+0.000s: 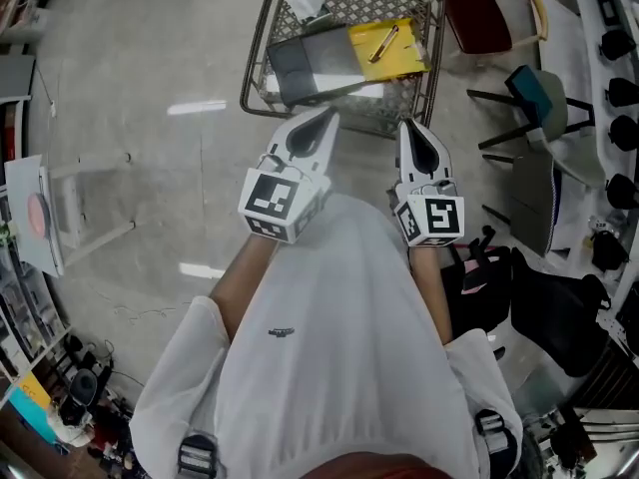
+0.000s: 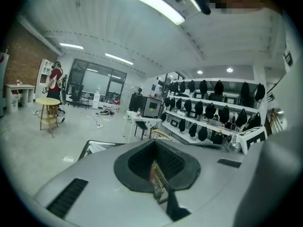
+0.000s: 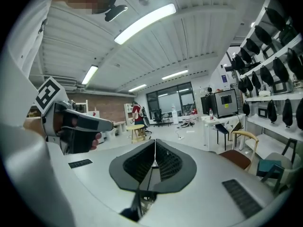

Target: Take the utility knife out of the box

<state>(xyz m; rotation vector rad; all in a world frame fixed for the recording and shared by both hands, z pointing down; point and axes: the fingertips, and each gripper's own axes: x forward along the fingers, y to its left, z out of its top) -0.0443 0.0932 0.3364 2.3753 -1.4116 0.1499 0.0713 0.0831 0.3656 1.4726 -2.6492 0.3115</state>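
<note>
A wire basket cart (image 1: 262, 43) stands on the floor just ahead of me. Inside it lies a yellow box (image 1: 399, 58) with a slim orange-brown tool (image 1: 383, 43) on top, seemingly the utility knife, beside a grey box (image 1: 300, 68). My left gripper (image 1: 324, 118) and right gripper (image 1: 409, 128) are held side by side at chest height, short of the cart's near rim, and both point toward it. Each has its jaws together and holds nothing. In the left gripper view the left gripper (image 2: 154, 143) is shut. So is the right gripper (image 3: 155, 143) in the right gripper view, which also catches the left gripper (image 3: 71, 126).
A brown chair (image 1: 474, 18) and a teal chair (image 1: 539, 98) stand right of the cart, with black bags (image 1: 539, 307) nearer me. A white stand (image 1: 50, 218) is at the left. Shelves of black gear (image 2: 213, 112) line one wall; a round table (image 2: 47, 103) and a person (image 2: 56, 77) are far off.
</note>
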